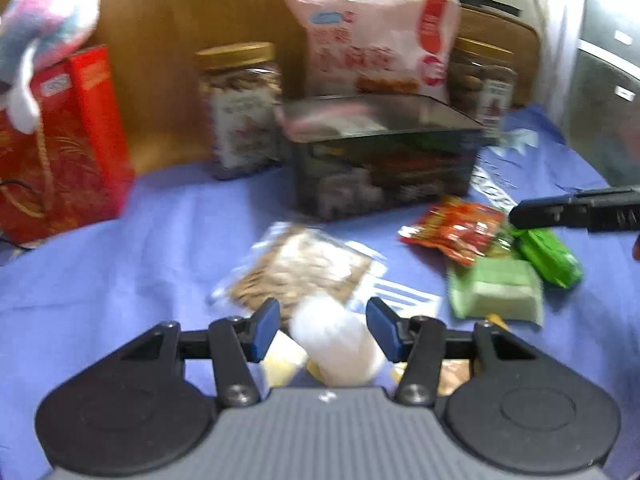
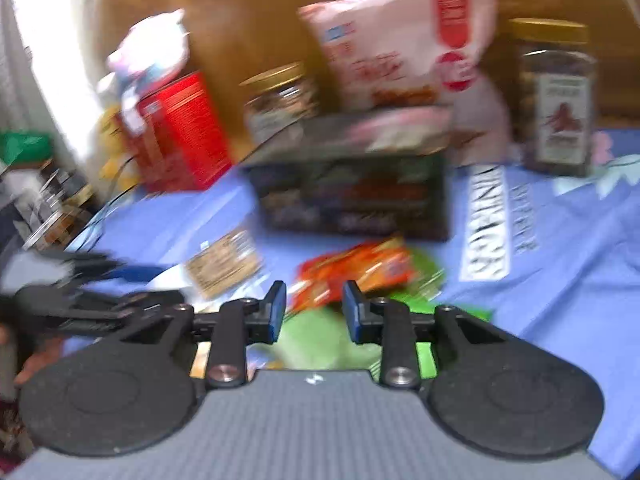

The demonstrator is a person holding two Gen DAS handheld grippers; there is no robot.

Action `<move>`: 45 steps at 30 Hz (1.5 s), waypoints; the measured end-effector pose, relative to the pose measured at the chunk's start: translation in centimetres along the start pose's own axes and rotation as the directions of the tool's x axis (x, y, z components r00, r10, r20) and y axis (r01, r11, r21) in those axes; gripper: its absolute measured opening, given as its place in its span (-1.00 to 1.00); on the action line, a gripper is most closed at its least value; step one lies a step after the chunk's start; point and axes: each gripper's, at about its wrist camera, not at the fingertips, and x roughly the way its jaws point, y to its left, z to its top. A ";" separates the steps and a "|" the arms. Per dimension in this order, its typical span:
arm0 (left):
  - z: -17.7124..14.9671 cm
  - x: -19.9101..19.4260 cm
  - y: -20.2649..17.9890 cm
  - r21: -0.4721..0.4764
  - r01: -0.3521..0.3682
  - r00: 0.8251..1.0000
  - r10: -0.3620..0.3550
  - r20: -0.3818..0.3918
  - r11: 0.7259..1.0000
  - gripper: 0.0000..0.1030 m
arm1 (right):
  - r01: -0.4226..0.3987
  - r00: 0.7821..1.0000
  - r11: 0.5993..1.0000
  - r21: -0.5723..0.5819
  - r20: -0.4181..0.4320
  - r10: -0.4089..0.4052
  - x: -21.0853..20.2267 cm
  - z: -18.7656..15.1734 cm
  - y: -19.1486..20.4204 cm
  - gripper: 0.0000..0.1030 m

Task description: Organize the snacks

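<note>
A dark clear storage box (image 1: 384, 156) stands on the blue cloth with a pink snack bag (image 1: 376, 40) upright in it. My left gripper (image 1: 324, 330) is open with a white wrapped snack (image 1: 334, 348) lying between its jaws, not pinched. In front lie a clear packet of brown biscuits (image 1: 300, 268), a red packet (image 1: 456, 230), a pale green packet (image 1: 500, 292) and a dark green one (image 1: 550, 256). My right gripper (image 2: 314, 312) is open over the pale green packet (image 2: 320, 340), by the red packet (image 2: 356, 272). The box (image 2: 352, 196) is ahead. Both views are blurred.
Two gold-lidded jars (image 1: 240, 108) (image 2: 556, 96) flank the box. A red carton (image 1: 60, 144) with a plush toy (image 1: 44, 24) on it stands at the left. A brown board backs the table. The other gripper (image 1: 576, 210) shows at the right edge.
</note>
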 end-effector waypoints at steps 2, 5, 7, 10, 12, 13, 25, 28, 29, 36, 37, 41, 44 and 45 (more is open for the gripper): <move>0.5 0.5 0.7 -0.014 -0.027 1.000 0.027 -0.008 1.000 0.01 | 0.023 1.000 0.999 0.043 0.000 -0.023 0.7 0.9 -1.6 -0.32; 0.7 1.0 1.6 -0.021 -0.079 0.997 0.079 -0.012 0.997 0.02 | 0.050 0.998 0.996 0.072 -0.038 -0.047 3.2 1.5 -3.8 -0.14; 0.9 1.3 2.0 -0.024 -0.097 0.995 0.097 -0.016 0.995 0.02 | 0.077 0.995 0.993 0.088 -0.069 -0.071 5.2 1.7 -4.4 -0.03; 0.9 1.5 2.5 -0.024 -0.120 0.993 0.119 -0.019 0.993 0.02 | 0.020 0.998 0.988 0.150 -0.066 -0.011 6.5 1.6 -5.7 0.04; 0.5 1.4 2.6 -0.030 -0.128 0.992 0.127 -0.022 0.991 0.03 | -0.012 0.996 0.990 0.141 -0.090 0.025 6.5 1.3 -5.0 0.03; 0.5 1.4 2.7 -0.040 -0.123 0.992 0.122 -0.026 0.992 0.03 | -0.036 0.993 0.990 0.135 -0.105 0.050 6.7 1.1 -4.4 0.03; 3.1 3.2 2.3 -0.189 0.229 0.971 -0.238 -0.027 0.955 0.10 | -0.114 0.987 0.988 0.104 -0.103 0.125 5.1 0.8 -0.8 0.02; 3.7 5.3 1.9 -0.291 0.332 0.926 -0.370 -0.082 0.897 0.10 | -0.127 0.975 0.954 0.272 -0.145 0.171 6.0 0.7 -3.9 -0.04; 3.8 5.9 1.8 -0.325 0.370 0.904 -0.418 -0.090 0.870 0.10 | -0.132 0.971 0.940 0.314 -0.150 0.186 6.2 0.5 -5.0 -0.15; 4.0 8.7 1.1 -0.418 0.392 0.868 -0.480 -0.127 0.820 0.09 | -0.145 0.959 0.919 0.366 -0.176 0.221 8.1 1.1 -5.3 -0.13; 3.9 8.8 1.4 -0.438 0.394 0.866 -0.486 -0.118 0.808 0.09 | -0.153 0.955 0.916 0.370 -0.184 0.233 8.6 0.9 -5.0 -0.14; 3.9 10.1 2.9 -0.531 0.403 0.850 -0.519 -0.085 0.746 0.10 | -0.150 0.961 0.928 0.342 -0.170 0.218 9.2 1.1 -4.1 -0.15; 4.4 11.0 3.3 -0.558 0.410 0.845 -0.531 -0.065 0.721 0.11 | -0.152 0.965 0.893 0.424 -0.133 0.228 9.3 0.7 -5.1 -0.16; 4.6 11.3 3.3 -0.559 0.410 0.846 -0.529 -0.061 0.721 0.06 | -0.156 0.965 0.882 0.445 -0.123 0.232 9.3 0.6 -5.2 -0.17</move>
